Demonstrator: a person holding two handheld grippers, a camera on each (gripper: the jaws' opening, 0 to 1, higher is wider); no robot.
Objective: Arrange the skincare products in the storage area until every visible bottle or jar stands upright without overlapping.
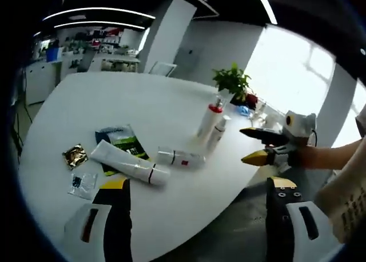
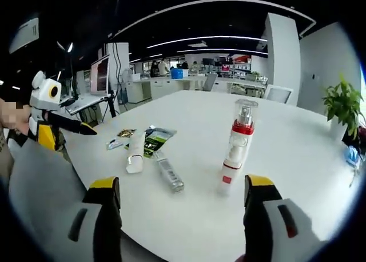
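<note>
— Where do your jaws stand?

— Your left gripper [image 1: 197, 187] has its jaws spread wide with nothing between them, hanging back off the tabletop [image 1: 143, 102] edge. Your right gripper [image 2: 182, 185] is just as wide and empty, lined up on the upright pump bottle [image 2: 239, 142] at 1 o'clock, probably so you can work near it without knocking it.

— And what needs fixing?

— In the left gripper view, the big white tube [image 1: 128, 162] lies flat at 11 o'clock, resting partly over the green sachet [image 1: 123, 142]. The small tube [image 1: 180, 157] lies on its side at 12, just short of the two standing bottles. Those two lying ones look like your remaining work; the gold packet [image 1: 75, 155] sits apart at 10.
</note>
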